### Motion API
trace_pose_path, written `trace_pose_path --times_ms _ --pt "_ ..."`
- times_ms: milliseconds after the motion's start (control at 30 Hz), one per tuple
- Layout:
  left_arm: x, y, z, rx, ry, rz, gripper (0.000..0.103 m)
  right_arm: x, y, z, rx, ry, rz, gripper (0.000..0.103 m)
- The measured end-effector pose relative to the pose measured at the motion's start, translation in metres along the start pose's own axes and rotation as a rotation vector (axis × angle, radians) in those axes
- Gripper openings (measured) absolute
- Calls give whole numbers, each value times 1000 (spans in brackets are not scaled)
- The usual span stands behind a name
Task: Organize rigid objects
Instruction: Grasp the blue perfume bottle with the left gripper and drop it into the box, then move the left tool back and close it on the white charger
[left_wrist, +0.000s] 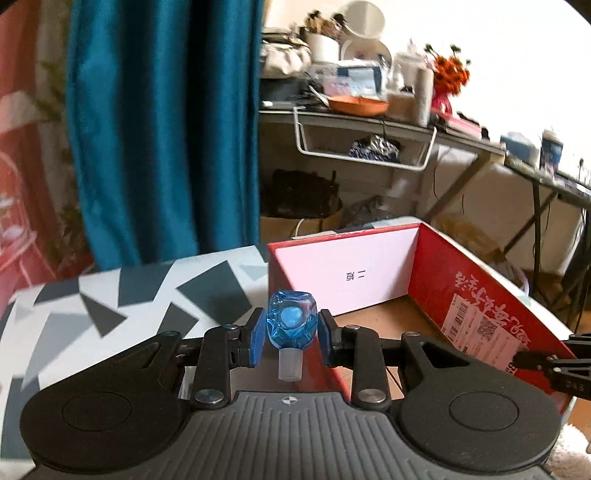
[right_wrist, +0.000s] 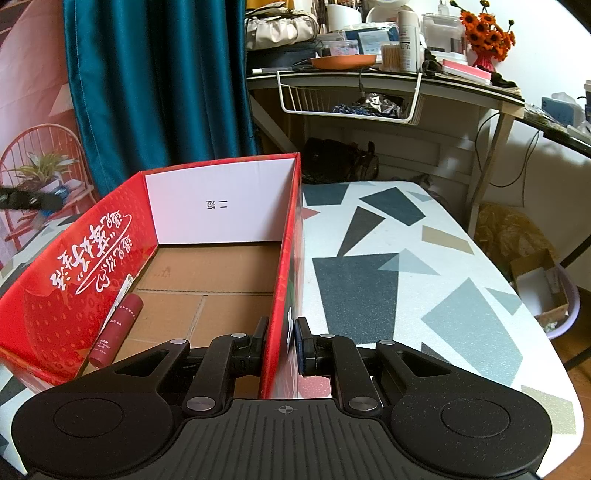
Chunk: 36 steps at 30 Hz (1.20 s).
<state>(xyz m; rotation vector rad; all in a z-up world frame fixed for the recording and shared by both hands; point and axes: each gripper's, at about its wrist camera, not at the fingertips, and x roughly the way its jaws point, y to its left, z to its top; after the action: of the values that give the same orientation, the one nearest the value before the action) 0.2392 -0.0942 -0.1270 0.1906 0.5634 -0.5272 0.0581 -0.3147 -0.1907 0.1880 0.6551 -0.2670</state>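
Blue faceted plastic, translucent with a pale core and a frosted white neck pointing back at the camera, sits pinched between the narrow-set tongs of the left gripper (left_wrist: 291, 341): this small blue bottle (left_wrist: 291, 324) is the piece in hand, held just over the near left wall of the red box (left_wrist: 436, 280), not yet inside it. The right gripper (right_wrist: 281, 345) is closed down on the box's right wall, one finger inside and one outside, which looks like steadying the carton on the patterned tabletop (right_wrist: 388, 258). My reading is that the step is carrying the bottle to the box; the next move calls for bringing it past the wall, over the bare cardboard floor, and lowering it before letting go, so it does not roll or bounce. Inside the box, against its left wall, a dark red tube (right_wrist: 118, 332) already lies. Beyond the box the left view is smeared by motion, so the cluttered desk (right_wrist: 369, 79) behind it reads clearly only from the right wrist. The box's near end and the bottle's label are out of sight.
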Motion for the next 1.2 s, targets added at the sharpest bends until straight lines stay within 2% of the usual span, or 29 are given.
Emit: trace_pose_path --times_ms 233,333,500,767,967,1000,1067,1133,1200 --pt "34 -20 16 59 31 -36 32 0 0 0 0 0 0 13" --pt "52 -26 16 91 59 -76 32 0 0 0 2 0 -2 13" --pt "74 -27 9 105 99 -59 32 0 1 -1 1 -1 0 13" --pt "84 -29 11 118 117 -87 32 0 1 -1 2 -1 0 13" --pt "75 -23 14 89 82 -114 33 0 1 -1 3 -1 0 13" --pt "72 -22 15 80 75 -120 34 0 1 -1 4 -1 0 13" --pt "65 -18 17 62 59 -118 50 0 1 0 4 0 0 13" --pt "55 -12 18 18 36 -84 62 0 0 0 4 0 0 13" --pt "45 -6 18 -17 14 -59 63 0 0 0 4 0 0 13"
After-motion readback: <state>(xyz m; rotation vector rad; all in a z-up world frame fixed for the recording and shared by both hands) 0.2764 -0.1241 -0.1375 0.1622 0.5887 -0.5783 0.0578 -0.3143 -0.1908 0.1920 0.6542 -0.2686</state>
